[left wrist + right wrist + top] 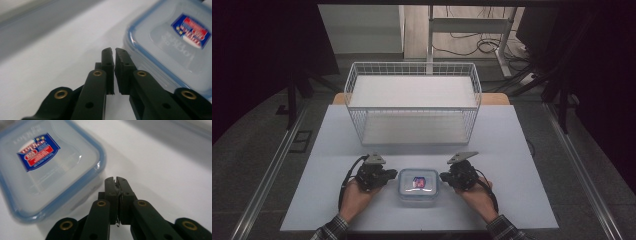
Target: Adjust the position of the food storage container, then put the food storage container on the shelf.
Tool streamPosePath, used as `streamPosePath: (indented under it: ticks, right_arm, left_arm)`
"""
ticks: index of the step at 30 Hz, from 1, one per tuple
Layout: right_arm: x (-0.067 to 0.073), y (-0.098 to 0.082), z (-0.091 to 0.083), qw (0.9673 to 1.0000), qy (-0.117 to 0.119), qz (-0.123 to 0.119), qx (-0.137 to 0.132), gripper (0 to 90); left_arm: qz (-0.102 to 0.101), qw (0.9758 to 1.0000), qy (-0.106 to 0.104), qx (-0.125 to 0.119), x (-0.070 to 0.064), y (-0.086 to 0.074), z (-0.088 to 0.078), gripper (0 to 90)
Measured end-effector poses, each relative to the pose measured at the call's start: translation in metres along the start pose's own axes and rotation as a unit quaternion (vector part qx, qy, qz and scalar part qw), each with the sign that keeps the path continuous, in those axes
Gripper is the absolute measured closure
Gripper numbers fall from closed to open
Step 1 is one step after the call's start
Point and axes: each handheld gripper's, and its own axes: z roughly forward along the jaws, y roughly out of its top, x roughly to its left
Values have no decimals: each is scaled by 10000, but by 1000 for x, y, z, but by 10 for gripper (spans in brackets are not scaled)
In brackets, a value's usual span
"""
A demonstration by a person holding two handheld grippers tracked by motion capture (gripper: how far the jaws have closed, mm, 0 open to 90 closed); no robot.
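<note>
**Container on the desk, a gripper at each side**

Container (pixel 417 186) handling starts from my grippers: the left gripper (pixel 114 51) has its jaws nearly together with a thin slit between them, gripping nothing; the right gripper (pixel 116 179) is pressed closed and empty. Both sit just beside the box, one at each side. To lift it well, I judge I should widen both, meet opposite walls evenly and keep it level. It is clear plastic, blue-rimmed lid on, red-and-blue label on top, resting on the desk (pixel 512 150) near me, the wire basket (pixel 412 102) beyond.
</note>
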Motion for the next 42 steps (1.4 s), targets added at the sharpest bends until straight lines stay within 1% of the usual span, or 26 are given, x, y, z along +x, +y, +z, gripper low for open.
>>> streamPosePath:
  ticks: [2, 4, 6, 7, 9, 12, 15, 16, 17, 18, 19, 22, 23, 25, 26, 27, 29, 30, 31, 32, 34, 35, 38, 40, 41, 42]
  right_arm:
    - [-2, -3, -9, 9999, 35, 39, -149, 832]
    - [-3, -7, -17, 9995, 117, 72, -290, 792]
    - [-1, -10, -23, 9991, 152, 61, -404, 751]
    - [-1, -10, -23, 9991, 152, 61, -404, 751]
    - [3, -13, -31, 9986, 139, 70, -498, 696]
    - [7, -17, -38, 9980, 217, 69, -589, 563]
    - [10, -22, -41, 9978, 256, 88, -608, 433]
    - [11, -23, -41, 9978, 270, 111, -596, 403]
    - [11, -23, -41, 9978, 270, 111, -596, 403]
    - [11, -22, -40, 9977, 288, 114, -601, 354]
    - [12, -21, -40, 9977, 272, 108, -608, 338]
    - [13, -19, -39, 9976, 257, 87, -629, 331]
    - [14, -18, -38, 9975, 294, 80, -645, 331]
    - [16, -16, -36, 9973, 312, 77, -666, 323]
    - [17, -14, -35, 9973, 323, 71, -660, 318]
    - [17, -14, -35, 9973, 323, 71, -660, 318]
    - [18, -11, -33, 9970, 351, 63, -694, 299]
    - [19, -8, -30, 9966, 383, 67, -720, 280]
    - [19, -6, -28, 9965, 384, 70, -739, 266]
    - [19, -5, -26, 9965, 368, 74, -740, 253]
    - [20, -2, -21, 9964, 398, 107, -738, 233]
    - [20, -2, -21, 9964, 398, 107, -738, 233]
    - [21, 0, -10, 9970, 500, 133, -568, 193]
    - [21, 0, -4, 9971, 575, 164, -472, 166]
    - [21, 0, -4, 9971, 575, 164, -472, 166]
    - [20, 0, -1, 9958, 749, 303, -420, 165]
  left_arm:
    - [-128, 9998, -82, -110, 2, -5, -9, 812]
    - [-190, 9996, -129, -180, 1, -11, -17, 772]
    - [-185, 9995, -98, -221, -2, -16, -24, 707]
    - [-185, 9995, -98, -221, -2, -16, -24, 655]
    - [-153, 9994, -24, -305, -7, -24, -32, 515]
    - [-26, 9993, -8, -380, -13, -31, -37, 372]
    - [-4, 9995, 81, -315, -16, -34, -35, 281]
    - [-19, 9995, 115, -309, -16, -33, -34, 253]
    - [-19, 9995, 115, -309, -16, -33, -34, 227]
    - [-115, 9993, 61, -363, -16, -31, -33, 210]
    - [-160, 9991, 8, -390, -15, -30, -32, 195]
    - [-210, 9989, -29, -419, -15, -28, -32, 153]
    - [-260, 9986, -84, -456, -14, -26, -31, 146]
    - [-276, 9984, -132, -476, -14, -24, -30, 139]
    - [-278, 9980, -230, -518, -15, -20, -28, 135]
    - [-278, 9980, -230, -518, -15, -20, -28, 129]
    - [-264, 9975, -339, -565, -16, -15, -23, 128]
    - [-229, 9973, -428, -551, -19, -9, -16, 128]
    - [-229, 9973, -428, -551, -19, -9, -16, 127]
    - [-180, 9973, -491, -517, -22, -4, -8, 125]
    - [-139, 9973, -541, -467, -25, 1, 0, 117]
    - [-139, 9973, -541, -467, -25, 1, 0, 115]
    - [-80, 9977, -625, -251, -27, 0, 14, 104]
    - [-212, 9964, -798, -202, -25, -1, 17, 84]
    - [-212, 9964, -798, -202, -25, -1, 17, 83]
    - [-263, 9947, -984, -154, -24, -2, 19, 86]
